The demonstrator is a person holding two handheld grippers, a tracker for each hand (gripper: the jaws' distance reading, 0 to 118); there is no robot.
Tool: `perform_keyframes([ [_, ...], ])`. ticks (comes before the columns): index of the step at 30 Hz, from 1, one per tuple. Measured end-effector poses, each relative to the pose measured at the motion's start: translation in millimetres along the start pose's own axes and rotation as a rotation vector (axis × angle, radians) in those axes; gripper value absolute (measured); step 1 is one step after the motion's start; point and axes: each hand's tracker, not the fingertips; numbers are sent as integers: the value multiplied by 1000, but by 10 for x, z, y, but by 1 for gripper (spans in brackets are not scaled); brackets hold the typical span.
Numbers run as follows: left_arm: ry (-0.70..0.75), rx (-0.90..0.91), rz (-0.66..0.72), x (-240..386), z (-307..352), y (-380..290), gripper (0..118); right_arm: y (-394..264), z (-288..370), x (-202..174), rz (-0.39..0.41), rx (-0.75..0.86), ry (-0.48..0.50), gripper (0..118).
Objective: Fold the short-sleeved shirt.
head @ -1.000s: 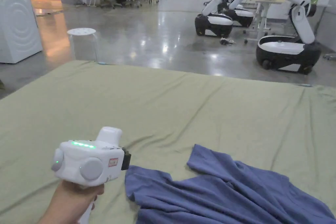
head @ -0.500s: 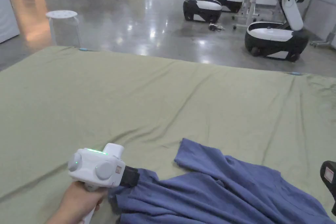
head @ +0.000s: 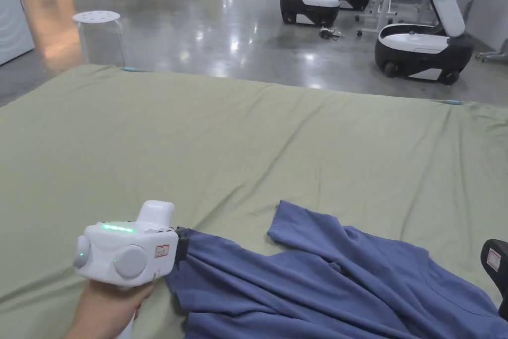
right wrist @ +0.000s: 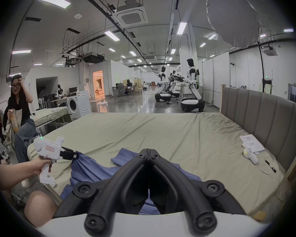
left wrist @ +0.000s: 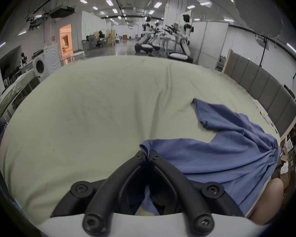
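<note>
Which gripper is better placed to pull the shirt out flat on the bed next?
Left. The left gripper is already shut on the shirt at its edge, pulling it taut. The right gripper hangs above the shirt with its jaws closed on nothing, so it would first have to open and grasp.

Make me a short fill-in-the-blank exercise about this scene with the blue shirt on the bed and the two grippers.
1. The left gripper has its fingers shut on the edge of the ____ shirt.
2. The shirt lies crumpled on a ____ bed sheet.
3. The right gripper has its fingers ____, tips together.
4. Beyond the bed's far left corner stands a white ____.

Missing words: blue; green; shut; stool
</note>
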Motion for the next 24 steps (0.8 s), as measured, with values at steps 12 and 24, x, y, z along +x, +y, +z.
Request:
perform_keyframes([
  [12, -11, 131, -15, 77, 635, 147, 0, 100, -441, 45, 15, -37, 93, 0],
  [24, -48, 127, 39, 0, 712, 123, 0, -59, -2966, -146, 134, -570, 339, 114],
])
